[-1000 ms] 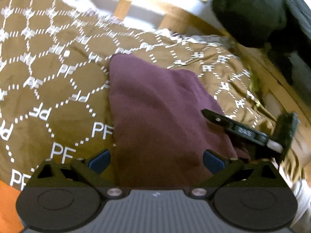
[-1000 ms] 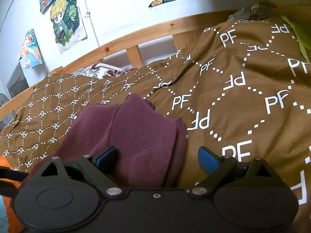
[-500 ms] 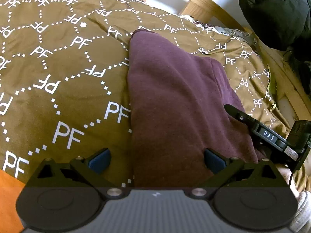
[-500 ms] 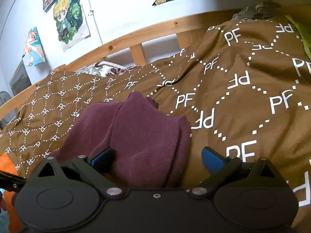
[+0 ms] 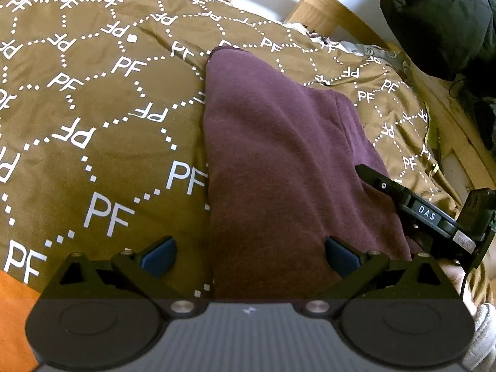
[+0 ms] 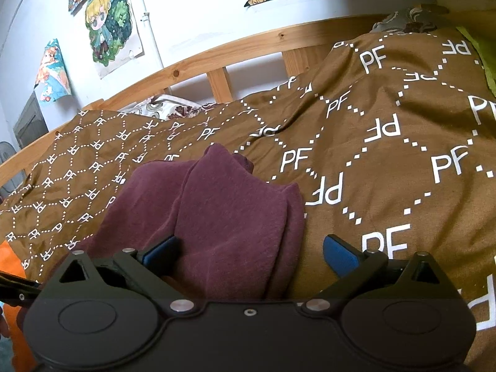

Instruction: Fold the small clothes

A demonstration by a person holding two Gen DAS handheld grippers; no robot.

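A maroon garment (image 5: 279, 161) lies folded in a long strip on the brown bedspread (image 5: 93, 108) printed with white "PF" letters. My left gripper (image 5: 249, 257) hovers open over its near end, and the cloth's left edge runs between the blue pads without touching them. My right gripper (image 6: 250, 254) is open too, over the garment (image 6: 223, 214) at its right folded edge, with nothing pinched. One black finger (image 5: 381, 186) of the right gripper rests at the garment's right side in the left wrist view.
A wooden bed rail (image 6: 217, 52) runs along the far side under a white wall with posters (image 6: 108, 28). A black bundle of clothing (image 5: 440, 21) sits at the far right. An orange cloth (image 5: 15, 316) lies at the near left. A patterned pillow (image 6: 167, 105) shows by the rail.
The left wrist view has swung and steadied, so the garment now fills more of it. The right gripper's pads have spread slightly wider. The garment itself lies as before.
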